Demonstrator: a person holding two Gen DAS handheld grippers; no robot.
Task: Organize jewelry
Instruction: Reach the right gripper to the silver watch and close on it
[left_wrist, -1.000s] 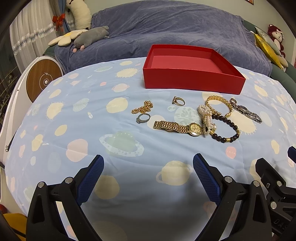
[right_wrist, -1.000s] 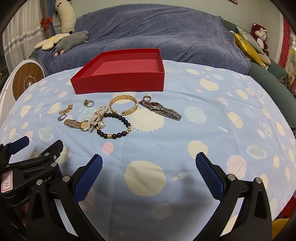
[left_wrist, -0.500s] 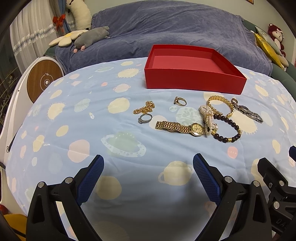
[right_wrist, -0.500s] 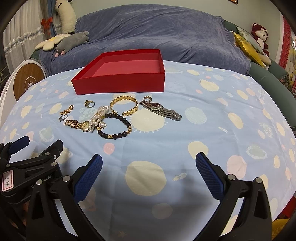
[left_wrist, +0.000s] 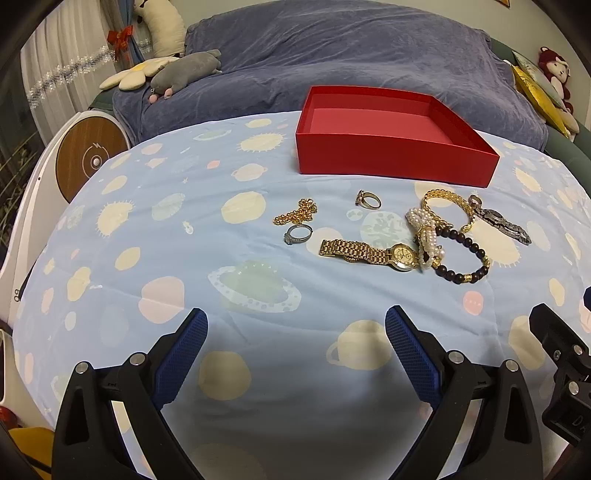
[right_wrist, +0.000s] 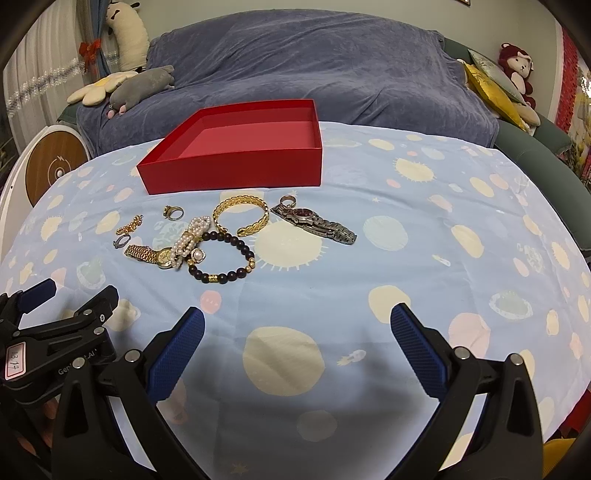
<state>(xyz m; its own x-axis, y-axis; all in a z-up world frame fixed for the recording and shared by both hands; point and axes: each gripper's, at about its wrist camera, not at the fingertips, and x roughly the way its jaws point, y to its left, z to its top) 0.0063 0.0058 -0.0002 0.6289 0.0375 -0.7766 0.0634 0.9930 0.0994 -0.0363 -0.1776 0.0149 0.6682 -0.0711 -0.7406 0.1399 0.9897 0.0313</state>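
Both the left gripper (left_wrist: 295, 332) and the right gripper (right_wrist: 297, 330) gape empty; the gold watch (left_wrist: 369, 253) lies crosswise ahead, probably nearer the left.

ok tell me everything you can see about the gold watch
The gold watch lies flat and stretched out on the planet-print cloth, in front of the red box. It has a shiny gold link band that looks like metal and a round pale dial in a gold case. Only one length of band shows, running left from the case. At the dial end the pearl bracelet lies against or over it. A silver ring sits apart to its left. Neither gripper touches it.
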